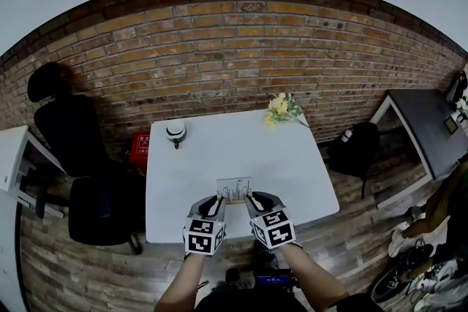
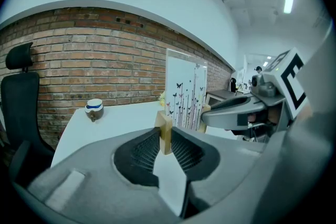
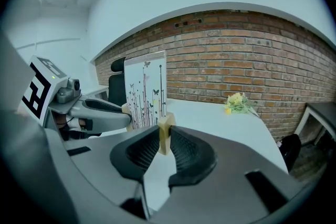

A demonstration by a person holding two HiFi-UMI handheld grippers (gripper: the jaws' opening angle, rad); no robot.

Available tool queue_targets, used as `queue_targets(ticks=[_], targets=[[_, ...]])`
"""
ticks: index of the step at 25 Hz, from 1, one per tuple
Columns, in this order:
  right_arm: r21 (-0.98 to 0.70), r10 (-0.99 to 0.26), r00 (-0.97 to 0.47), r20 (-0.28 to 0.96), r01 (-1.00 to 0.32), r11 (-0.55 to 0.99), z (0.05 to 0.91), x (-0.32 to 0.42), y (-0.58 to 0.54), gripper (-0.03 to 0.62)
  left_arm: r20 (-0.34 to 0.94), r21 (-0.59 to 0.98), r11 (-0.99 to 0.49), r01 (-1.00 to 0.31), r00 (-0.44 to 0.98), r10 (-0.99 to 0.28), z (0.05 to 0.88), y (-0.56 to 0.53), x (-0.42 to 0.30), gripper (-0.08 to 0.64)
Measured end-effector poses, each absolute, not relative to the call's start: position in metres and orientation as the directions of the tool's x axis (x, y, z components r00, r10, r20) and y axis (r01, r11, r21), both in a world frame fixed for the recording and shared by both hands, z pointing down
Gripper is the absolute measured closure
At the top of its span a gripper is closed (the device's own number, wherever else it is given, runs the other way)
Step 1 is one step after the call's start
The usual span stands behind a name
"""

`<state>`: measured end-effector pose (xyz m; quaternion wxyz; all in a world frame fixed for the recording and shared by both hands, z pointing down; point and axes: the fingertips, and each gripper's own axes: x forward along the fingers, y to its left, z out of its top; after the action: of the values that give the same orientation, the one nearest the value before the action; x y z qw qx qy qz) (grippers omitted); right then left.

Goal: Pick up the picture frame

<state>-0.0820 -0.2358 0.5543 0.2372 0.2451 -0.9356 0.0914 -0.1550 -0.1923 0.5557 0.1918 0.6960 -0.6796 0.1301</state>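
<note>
Picture frame (image 1: 234,189): an upright pale panel printed with thin dark stems and small butterflies. It is carried on two light wooden blocks, one at each lower corner.
Place: over the near part of the white table (image 1: 300,157), close to its near edge, squarely between the two grippers. Whether the blocks rest on the tabletop or sit just off it cannot be told.
Left gripper (image 1: 216,201): clenched on the left wooden block (image 2: 164,131), with the ribbed pads pressing both of its faces.
Right gripper (image 1: 253,199): clamped the same way on the right wooden block (image 3: 166,131), the panel rising just beside it.
Near edge: runs right under the two grippers, so the frame has little tabletop on the person's side.
Side edges: both lie well apart from the frame.
Open room: bare white surface stretches behind the frame and to either side of it.
Far corners: a small round pot with a blue band (image 1: 175,131) sits toward the far left and yellow flowers (image 1: 282,109) at the far right, both well apart from the frame.
Surroundings: a brick wall (image 1: 234,47) runs behind the table. A black office chair (image 1: 73,135) and a red object (image 1: 139,150) are on the left, a black bag (image 1: 358,146) and a grey desk (image 1: 424,128) on the right.
</note>
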Motion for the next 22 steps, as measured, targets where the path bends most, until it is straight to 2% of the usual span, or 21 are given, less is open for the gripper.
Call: queue_targets(ticks=[22], targets=[[-0.051, -0.405, -0.773, 0.488, -0.488, 0.871, 0.550, -0.015, -0.224, 0.525, 0.443, 0.097, 0.028, -0.995, 0.018, -0.897, 0.553, -0.176, -0.086, 0.486]])
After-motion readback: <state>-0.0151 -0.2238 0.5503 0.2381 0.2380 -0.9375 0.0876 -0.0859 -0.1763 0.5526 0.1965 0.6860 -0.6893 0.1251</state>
